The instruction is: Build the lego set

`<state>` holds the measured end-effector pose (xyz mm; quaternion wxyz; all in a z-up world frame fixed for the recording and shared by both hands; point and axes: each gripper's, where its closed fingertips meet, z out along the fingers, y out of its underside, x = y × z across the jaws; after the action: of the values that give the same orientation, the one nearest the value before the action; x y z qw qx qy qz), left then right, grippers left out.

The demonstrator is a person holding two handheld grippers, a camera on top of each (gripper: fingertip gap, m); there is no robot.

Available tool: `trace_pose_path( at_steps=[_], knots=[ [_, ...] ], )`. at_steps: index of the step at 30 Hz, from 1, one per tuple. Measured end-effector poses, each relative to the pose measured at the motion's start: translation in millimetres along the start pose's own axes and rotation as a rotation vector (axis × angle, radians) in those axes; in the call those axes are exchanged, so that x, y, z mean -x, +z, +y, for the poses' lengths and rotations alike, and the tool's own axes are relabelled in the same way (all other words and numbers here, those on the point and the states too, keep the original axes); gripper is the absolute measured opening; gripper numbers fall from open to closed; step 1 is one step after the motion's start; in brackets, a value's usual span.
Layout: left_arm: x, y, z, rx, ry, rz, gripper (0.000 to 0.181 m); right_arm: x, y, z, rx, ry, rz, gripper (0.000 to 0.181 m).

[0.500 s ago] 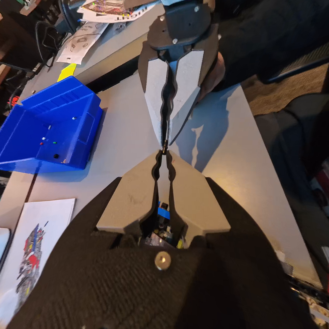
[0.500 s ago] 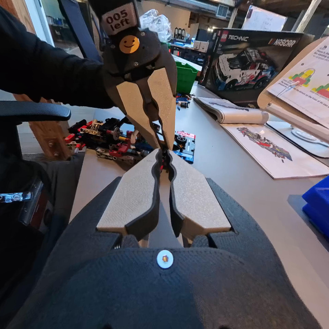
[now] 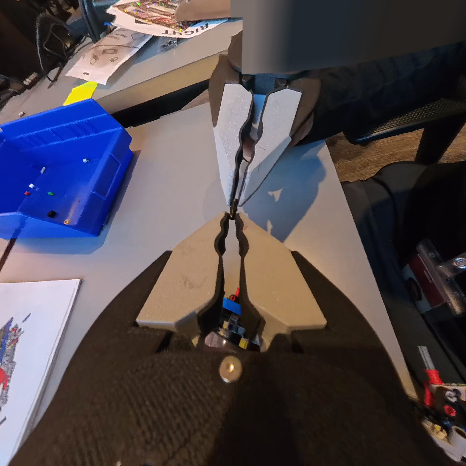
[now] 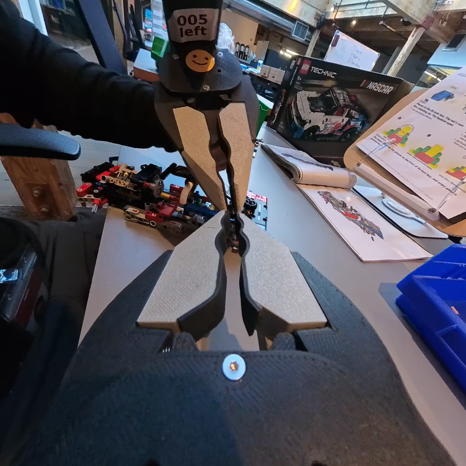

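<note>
Black and very small, the pin [image 3: 233,209] sits at the centre of the left wrist view, between two pairs of fingertips that meet there tip to tip. We see our left gripper [image 3: 231,216] coming from below, its jaws almost closed and pinching the lower end of the pin. The right gripper [image 3: 234,201] comes from the top of the frame, its jaws also nearly closed on the upper end. Both hold it in the air above the grey table [image 3: 161,191].

In the right wrist view the half-built model [image 4: 141,191] lies in the middle left of the frame, behind the two grippers. The set's box [image 4: 335,111] stands at the upper right, and the open instruction booklet [image 4: 353,222] lies below it. The blue bin [image 3: 60,161] at the left of the left wrist view holds a few loose pieces.

We judge this is a handover, or a re-gripping of the pin. The risk is in the timing: if one gripper opens before the other holds firmly, the pin falls and may roll off the table edge. If both pull or twist, the pin can tilt between the fingertips or jump out, because only the very tips touch it
</note>
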<state>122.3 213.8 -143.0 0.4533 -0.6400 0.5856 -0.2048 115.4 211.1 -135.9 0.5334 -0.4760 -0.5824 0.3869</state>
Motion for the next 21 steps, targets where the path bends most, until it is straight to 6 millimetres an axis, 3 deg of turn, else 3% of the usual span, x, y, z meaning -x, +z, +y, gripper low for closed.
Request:
trace_pose_path(
  at_steps=[1, 5, 7, 10, 12, 15, 17, 21],
  knots=[
    [2, -1, 0, 0.004, -0.025, -0.001, 0.002, -1, 1, 1, 0.006, 0.007, 0.007, 0.000],
    [28, -26, 3, 0.010, -0.126, -0.096, 0.043, -11, 6, 16, 0.077, 0.109, 0.042, 0.000],
    [42, -45, 25, 0.080, -0.245, -0.107, 0.064, -11, 13, 32, 0.160, 0.205, 0.030, 0.000],
    [68, -77, 66, 0.122, -0.407, -0.168, 0.066, -9, 25, 48, 0.273, 0.264, 0.023, 0.000],
    [72, -89, 79, 0.074, -0.565, -0.120, 0.066, -9, 33, 58, 0.338, 0.248, 0.030, 0.000],
    [69, -86, 99, 0.019, -0.795, 0.025, 0.058, -11, 44, 64, 0.382, 0.219, 0.033, 0.000],
    [67, -78, 112, 0.014, -0.857, 0.089, 0.056, -13, 50, 66, 0.399, 0.208, 0.037, 0.000],
    [62, -65, 113, -0.027, -0.909, 0.197, 0.057, -15, 55, 73, 0.446, 0.181, 0.049, 0.000]
  ],
)
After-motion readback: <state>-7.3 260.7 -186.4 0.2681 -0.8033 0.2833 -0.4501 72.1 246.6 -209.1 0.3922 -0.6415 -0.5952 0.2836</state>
